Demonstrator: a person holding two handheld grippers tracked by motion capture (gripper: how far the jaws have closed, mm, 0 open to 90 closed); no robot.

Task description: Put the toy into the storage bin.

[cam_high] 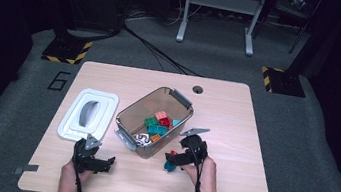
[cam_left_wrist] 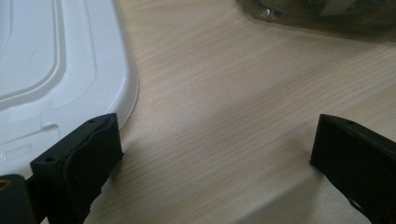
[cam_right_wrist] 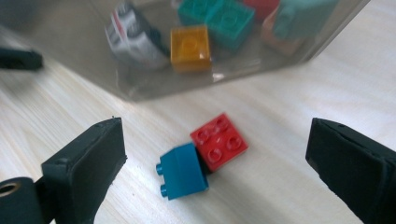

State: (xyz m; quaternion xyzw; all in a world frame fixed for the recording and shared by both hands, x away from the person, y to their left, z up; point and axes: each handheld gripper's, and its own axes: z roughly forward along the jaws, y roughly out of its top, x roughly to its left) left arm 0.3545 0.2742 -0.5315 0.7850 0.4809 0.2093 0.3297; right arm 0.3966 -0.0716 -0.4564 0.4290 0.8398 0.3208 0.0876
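You are holding the right tongs (cam_right_wrist: 215, 158) wide apart just above the worktop (cam_high: 236, 115), with a red brick (cam_right_wrist: 219, 141) and a blue brick (cam_right_wrist: 183, 171) lying between the two black jaws in the right gripper view. The red brick is lying studs up; the blue brick is tipped on its side with its studs pointing away from the red one, and the two are touching at one edge. Neither jaw is touching either brick. Both bricks are sitting on the bare wood just beside the near wall of the clear tub (cam_right_wrist: 243, 65), through which you are seeing an orange brick (cam_right_wrist: 189, 46), teal bricks (cam_right_wrist: 219, 16) and a grey-and-white piece (cam_right_wrist: 133, 37). In the high view, your right tongs (cam_high: 176, 158) are hovering at the near right corner of the tub (cam_high: 128, 111), with the blue brick (cam_high: 168, 166) and red brick (cam_high: 173, 153) showing at their tip. You are holding the left tongs (cam_left_wrist: 215, 154) wide apart as well, gripping nothing, with bare wood between the jaws and the white lid (cam_left_wrist: 56, 70) lying flat just beside one jaw. In the high view, the left tongs (cam_high: 103, 163) are resting low near the front edge of the worktop, just below the white lid (cam_high: 71, 125), which is lying to the left of the tub and apart from it.
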